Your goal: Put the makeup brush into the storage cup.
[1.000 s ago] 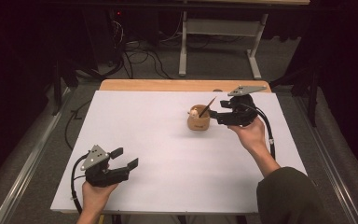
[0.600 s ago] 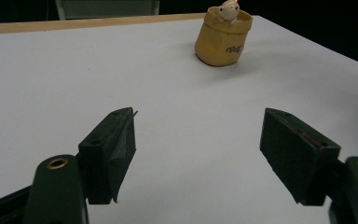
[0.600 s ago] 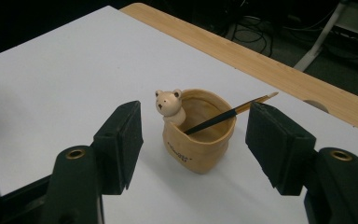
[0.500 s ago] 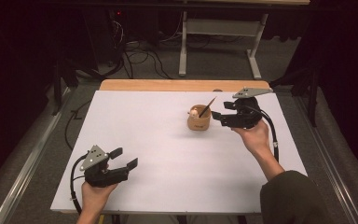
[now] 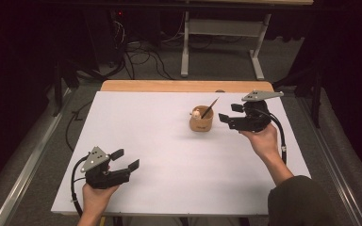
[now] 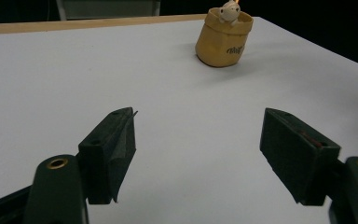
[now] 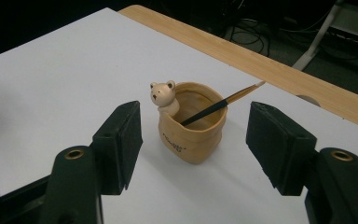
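Note:
A small tan sack-shaped cup (image 5: 201, 122) with a bear figure (image 7: 163, 95) on its rim stands right of the middle of the white table top (image 5: 169, 155). A thin dark brush (image 7: 214, 107) leans inside it. My right gripper (image 5: 229, 113) hovers just right of the cup, open and pointing at it, apart from it. In the right gripper view the cup shows beyond and between the two spread jaws. My left gripper (image 5: 126, 159) rests low at the near left, open with nothing between its fingers (image 6: 114, 144), the cup (image 6: 223, 37) far ahead of it.
A strip of bare wood (image 5: 184, 86) runs along the table's far edge. Beyond it lie floor cables (image 5: 141, 56) and a metal table frame (image 5: 226, 28). Broad bare white surface spreads between the two grippers.
The right gripper has drawn back a little to the right, away from the cup, its jaws still spread. The left gripper and the cup have stayed put.

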{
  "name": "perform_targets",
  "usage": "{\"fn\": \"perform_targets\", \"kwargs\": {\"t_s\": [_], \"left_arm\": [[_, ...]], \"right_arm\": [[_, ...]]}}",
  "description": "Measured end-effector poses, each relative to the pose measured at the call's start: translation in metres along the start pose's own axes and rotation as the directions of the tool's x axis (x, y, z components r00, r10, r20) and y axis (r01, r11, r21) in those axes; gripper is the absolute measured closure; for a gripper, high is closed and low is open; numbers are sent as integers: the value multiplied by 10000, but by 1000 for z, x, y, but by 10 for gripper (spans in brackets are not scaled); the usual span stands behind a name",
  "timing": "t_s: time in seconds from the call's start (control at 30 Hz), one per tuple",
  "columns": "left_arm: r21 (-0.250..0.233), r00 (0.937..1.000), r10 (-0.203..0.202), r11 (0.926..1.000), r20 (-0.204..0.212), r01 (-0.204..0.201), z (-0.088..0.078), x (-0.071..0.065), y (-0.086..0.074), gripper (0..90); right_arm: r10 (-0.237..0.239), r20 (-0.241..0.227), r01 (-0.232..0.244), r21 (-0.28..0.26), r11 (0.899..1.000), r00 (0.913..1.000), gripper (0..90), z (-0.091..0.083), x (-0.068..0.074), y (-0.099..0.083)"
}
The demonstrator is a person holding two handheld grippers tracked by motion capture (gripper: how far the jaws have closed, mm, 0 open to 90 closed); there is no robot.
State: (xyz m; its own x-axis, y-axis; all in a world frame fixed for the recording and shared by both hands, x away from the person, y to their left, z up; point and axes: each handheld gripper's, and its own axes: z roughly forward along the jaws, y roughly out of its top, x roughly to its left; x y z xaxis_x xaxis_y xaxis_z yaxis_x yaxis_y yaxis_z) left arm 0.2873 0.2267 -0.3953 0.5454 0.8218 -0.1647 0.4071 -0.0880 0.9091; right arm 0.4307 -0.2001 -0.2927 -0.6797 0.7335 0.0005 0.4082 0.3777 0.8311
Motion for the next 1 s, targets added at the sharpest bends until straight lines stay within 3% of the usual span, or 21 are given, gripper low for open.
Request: {"fn": "perform_targets", "kwargs": {"t_s": [1.0], "left_arm": [[-18,10000,-45,10000,-41,45,-1,1,0,272]], "right_arm": [[122,38,-120,-353,9993,9999,376,-18,-6,-11]]}}
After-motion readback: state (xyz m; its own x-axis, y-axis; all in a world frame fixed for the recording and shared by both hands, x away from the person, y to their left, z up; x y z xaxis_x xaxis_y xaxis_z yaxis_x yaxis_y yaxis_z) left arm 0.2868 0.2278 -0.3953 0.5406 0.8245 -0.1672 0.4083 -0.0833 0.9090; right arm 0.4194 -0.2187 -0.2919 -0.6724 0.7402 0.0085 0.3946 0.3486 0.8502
